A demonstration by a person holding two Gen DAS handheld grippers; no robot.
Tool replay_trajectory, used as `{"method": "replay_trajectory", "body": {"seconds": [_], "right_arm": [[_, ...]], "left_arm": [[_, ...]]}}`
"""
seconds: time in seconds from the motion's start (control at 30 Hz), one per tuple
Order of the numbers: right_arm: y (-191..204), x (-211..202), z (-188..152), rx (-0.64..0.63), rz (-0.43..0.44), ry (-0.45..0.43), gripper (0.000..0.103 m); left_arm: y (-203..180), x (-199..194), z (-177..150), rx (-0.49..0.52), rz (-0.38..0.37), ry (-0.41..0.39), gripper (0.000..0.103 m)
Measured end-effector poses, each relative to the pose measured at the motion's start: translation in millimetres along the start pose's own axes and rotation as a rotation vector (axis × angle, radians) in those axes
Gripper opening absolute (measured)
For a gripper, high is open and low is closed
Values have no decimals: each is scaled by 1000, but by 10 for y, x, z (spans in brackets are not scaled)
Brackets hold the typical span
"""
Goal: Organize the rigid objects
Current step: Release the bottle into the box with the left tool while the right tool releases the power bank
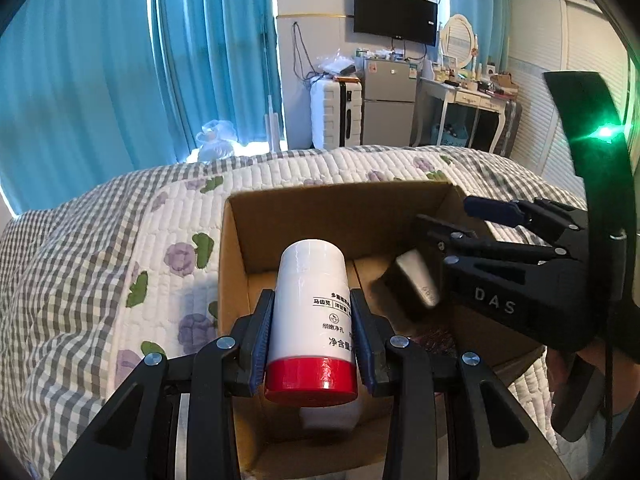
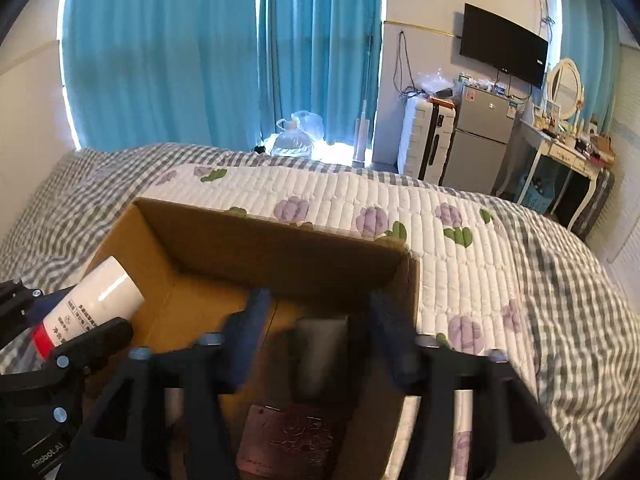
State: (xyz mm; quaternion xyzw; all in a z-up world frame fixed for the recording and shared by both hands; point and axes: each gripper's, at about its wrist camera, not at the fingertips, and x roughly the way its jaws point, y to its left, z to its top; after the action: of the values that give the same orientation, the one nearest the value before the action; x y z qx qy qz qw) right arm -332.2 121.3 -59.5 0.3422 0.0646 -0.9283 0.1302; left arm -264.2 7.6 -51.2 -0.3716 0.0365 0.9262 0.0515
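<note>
My left gripper [image 1: 313, 316] is shut on a white bottle with a red cap [image 1: 312, 320] and holds it over the open cardboard box [image 1: 320, 216] on the bed. The bottle also shows in the right wrist view [image 2: 92, 300] at the box's left wall. My right gripper [image 2: 316, 320] is open above the box [image 2: 280, 256]; a blurred silver-grey tube [image 2: 320, 356] is between its fingers without touching them, dropping into the box. The tube [image 1: 416, 280] and right gripper [image 1: 448, 216] show in the left wrist view. A dark red flat object [image 2: 292, 440] lies on the box floor.
The box sits on a quilted bedspread [image 2: 460, 264] with purple flowers and grey check. Beyond the bed are teal curtains [image 1: 120, 60], a white suitcase [image 1: 336, 114], a small fridge [image 1: 388, 108], a wall TV [image 1: 394, 14] and a cluttered dressing table [image 1: 468, 92].
</note>
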Motion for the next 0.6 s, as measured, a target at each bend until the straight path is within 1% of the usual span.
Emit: {"method": "replay_trajectory", "body": {"seconds": [0.07,0.17,0.23,0.33,0.47,0.53,0.6], "right_arm": [[-30,1,-24,3,4,-5,59],[-134,-41,-90,42,18,15,59],[-236,-144,-140,79,50,2,59],[-303,-347,-160,105,19,-21,59],[-472,-563,-146,136,16,-53,63],[-541,-627,-148,148,16,-67,65],[-600,-660,-165,159,20,-74,66]], "left_arm": [[-21,22,-7,-2,-9,12,36],[-97,57,4,10,-7,25,36],[-149,111,33,4,-21,37,36],[-231,219,100,3,-34,50,36],[-286,378,168,-21,2,69,36],[-287,427,175,-39,0,87,42],[-285,407,179,-40,-4,70,58]]}}
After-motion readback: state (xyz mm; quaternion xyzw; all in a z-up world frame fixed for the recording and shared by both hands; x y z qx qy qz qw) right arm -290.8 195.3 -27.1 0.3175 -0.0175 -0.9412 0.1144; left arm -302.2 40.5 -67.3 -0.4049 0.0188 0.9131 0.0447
